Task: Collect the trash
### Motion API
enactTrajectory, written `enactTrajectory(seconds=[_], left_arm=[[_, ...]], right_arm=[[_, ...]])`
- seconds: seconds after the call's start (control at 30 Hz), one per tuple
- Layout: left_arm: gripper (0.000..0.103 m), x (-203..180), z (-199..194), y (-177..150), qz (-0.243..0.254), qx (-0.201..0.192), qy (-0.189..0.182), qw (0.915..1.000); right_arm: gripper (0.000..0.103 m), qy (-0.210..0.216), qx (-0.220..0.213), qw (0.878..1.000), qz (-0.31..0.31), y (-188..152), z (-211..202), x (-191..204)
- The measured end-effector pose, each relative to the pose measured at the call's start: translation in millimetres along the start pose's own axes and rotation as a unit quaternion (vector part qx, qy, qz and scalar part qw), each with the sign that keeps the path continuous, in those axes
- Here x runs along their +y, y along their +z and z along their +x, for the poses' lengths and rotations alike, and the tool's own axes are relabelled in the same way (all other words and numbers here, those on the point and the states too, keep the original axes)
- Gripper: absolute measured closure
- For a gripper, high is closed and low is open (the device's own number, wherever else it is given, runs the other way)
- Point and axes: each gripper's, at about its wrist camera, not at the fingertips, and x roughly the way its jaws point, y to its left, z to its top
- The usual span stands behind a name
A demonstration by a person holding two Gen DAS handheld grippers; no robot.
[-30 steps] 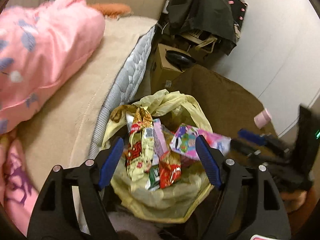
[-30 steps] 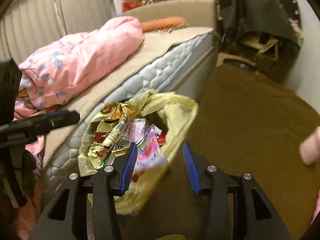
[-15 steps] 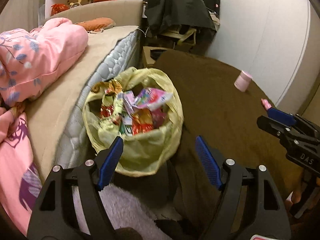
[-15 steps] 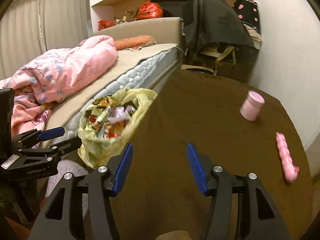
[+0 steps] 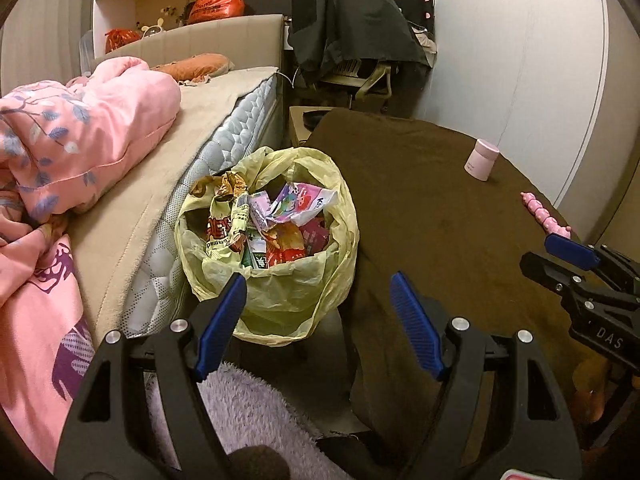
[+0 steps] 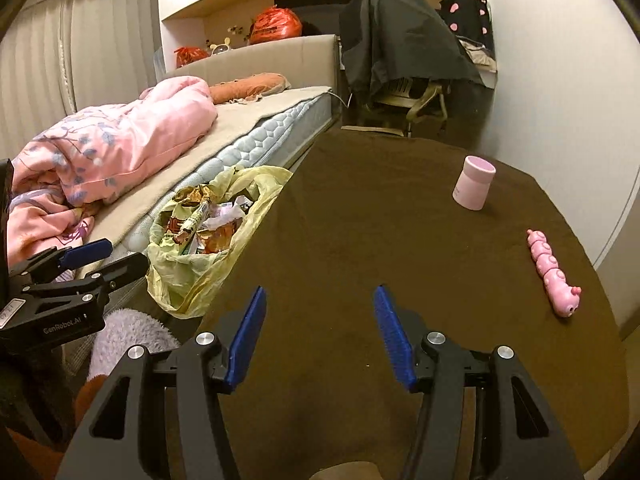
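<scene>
Brown cloth covers the round surface [image 6: 360, 220] beside the bed [image 5: 168, 160]. My yellow plastic trash bag [image 5: 280, 300], stuffed with wrappers, hangs between bed and surface edge, just ahead of the left hand-held gripper [image 5: 318, 320]. Remaining on the cloth: a pink cylindrical cup [image 6: 473, 188] and a pink segmented caterpillar toy [image 6: 552, 276], long axis running away from me, forward-right of the right hand-held gripper [image 6: 320, 336], the nearer one. Both hand-held grippers stand wide, holding nothing. I judge collection nearly finished.
</scene>
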Motion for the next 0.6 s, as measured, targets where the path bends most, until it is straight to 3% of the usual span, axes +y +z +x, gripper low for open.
enactTrajectory(seconds=[0.6], left_arm=[[0.032, -4.5, -10.5, -0.9, 0.006, -0.009, 0.011, 0.9999]], right_arm=[[0.050, 0.001, -0.009, 1.000, 0.008, -0.3, -5.4, 1.8]])
